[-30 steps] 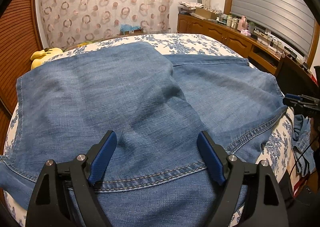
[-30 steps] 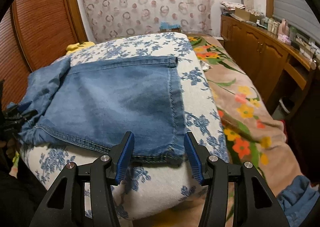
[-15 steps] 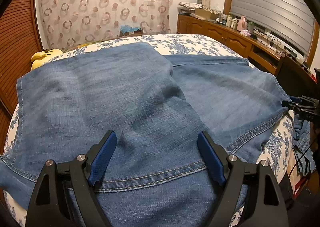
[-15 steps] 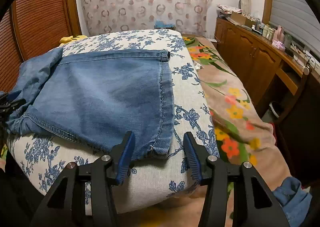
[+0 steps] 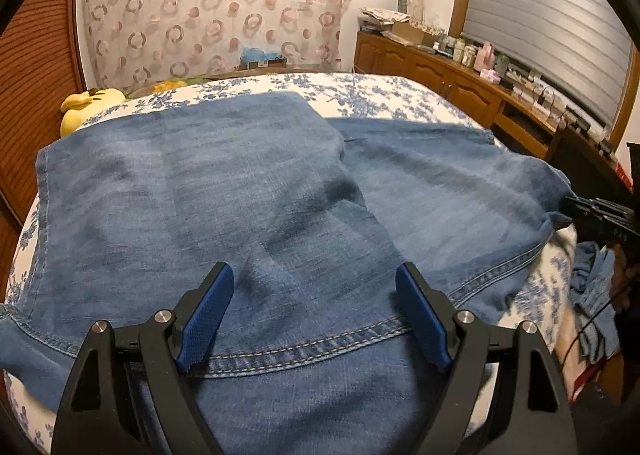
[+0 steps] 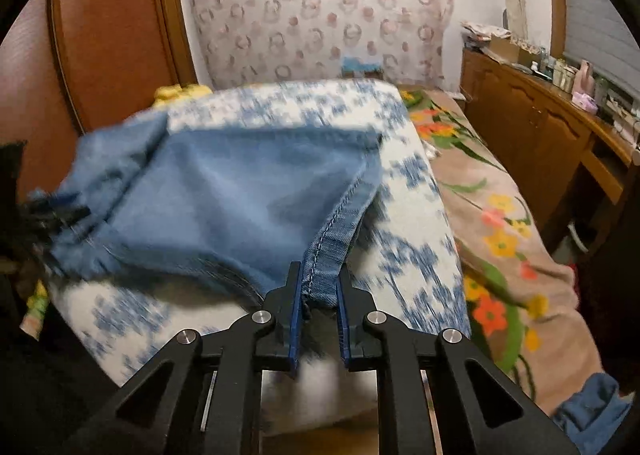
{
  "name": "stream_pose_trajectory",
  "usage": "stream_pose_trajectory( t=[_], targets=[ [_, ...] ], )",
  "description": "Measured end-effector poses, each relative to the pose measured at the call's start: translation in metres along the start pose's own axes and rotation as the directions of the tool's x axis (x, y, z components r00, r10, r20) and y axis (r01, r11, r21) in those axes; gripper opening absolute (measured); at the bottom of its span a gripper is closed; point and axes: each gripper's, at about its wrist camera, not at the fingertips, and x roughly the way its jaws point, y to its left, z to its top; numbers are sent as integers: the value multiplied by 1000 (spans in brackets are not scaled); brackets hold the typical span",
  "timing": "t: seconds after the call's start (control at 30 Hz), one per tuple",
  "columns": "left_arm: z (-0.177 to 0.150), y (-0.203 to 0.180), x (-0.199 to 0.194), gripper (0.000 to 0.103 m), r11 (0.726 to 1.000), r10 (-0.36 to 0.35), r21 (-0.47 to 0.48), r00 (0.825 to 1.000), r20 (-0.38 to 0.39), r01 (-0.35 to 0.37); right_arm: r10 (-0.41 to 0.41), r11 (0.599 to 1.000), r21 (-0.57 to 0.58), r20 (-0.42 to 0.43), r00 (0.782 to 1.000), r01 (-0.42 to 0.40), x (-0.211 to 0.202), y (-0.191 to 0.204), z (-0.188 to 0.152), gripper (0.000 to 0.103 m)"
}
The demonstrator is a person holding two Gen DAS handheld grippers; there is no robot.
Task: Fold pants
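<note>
While the pants (image 5: 224, 207) lie spread over the bed (image 5: 384, 91), the left gripper (image 5: 316, 315) stands wide apart above their waistband at lower centre; the right gripper (image 6: 318, 287) is closing on a hem corner between its fingers.

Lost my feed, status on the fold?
Left gripper open over waistband. Right gripper closing on pants hem corner. Nothing in the way.

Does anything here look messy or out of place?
Mostly tidy. The pants lie spread on the floral-covered bed, one leg overlapping the other. Oddities: more blue cloth lies crumpled off the bed's edge, and the right gripper is closing on a lifted hem corner.
</note>
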Motion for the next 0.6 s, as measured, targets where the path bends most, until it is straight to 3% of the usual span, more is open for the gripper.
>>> stream_pose_trajectory(
  t=[0.27,0.6],
  targets=[
    [9,4,-30,84,999,21,24,998,64,-23,110,993,-54,113,988,-104,-16,25,43,14],
    [12,18,-48,84,999,36,8,994,105,-37,253,958,-185,183,950,-219,-20,79,77,14]
  ],
)
